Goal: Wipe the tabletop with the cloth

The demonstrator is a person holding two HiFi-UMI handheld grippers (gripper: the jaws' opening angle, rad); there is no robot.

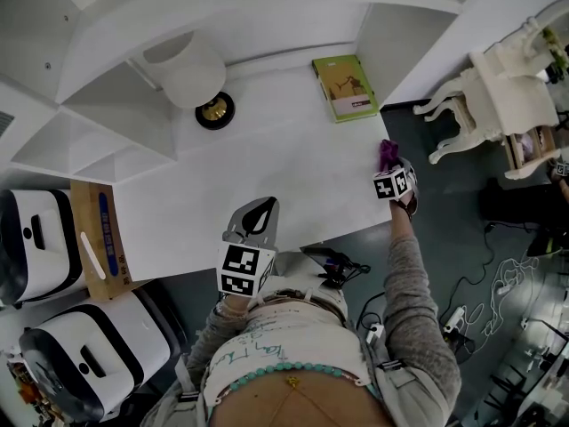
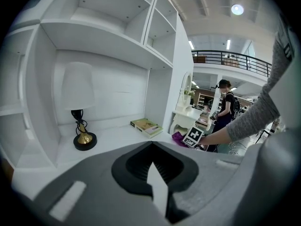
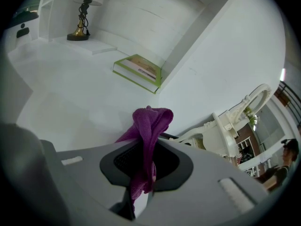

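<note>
Wiping step, at its outset. Right gripper [image 1: 392, 171]: fingers clamped on the purple cloth [image 3: 149, 122], at the right edge of the worktop [image 1: 267, 149], near the book [image 1: 345, 87]. Left gripper [image 1: 263, 206]: fingers closed, empty, above the near edge. Next move, by judgement: press the cloth flat and sweep leftward, clear of the lamp [image 1: 191, 74].

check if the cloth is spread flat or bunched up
Bunched: the cloth stands in a folded clump, pinched by the right gripper.
</note>
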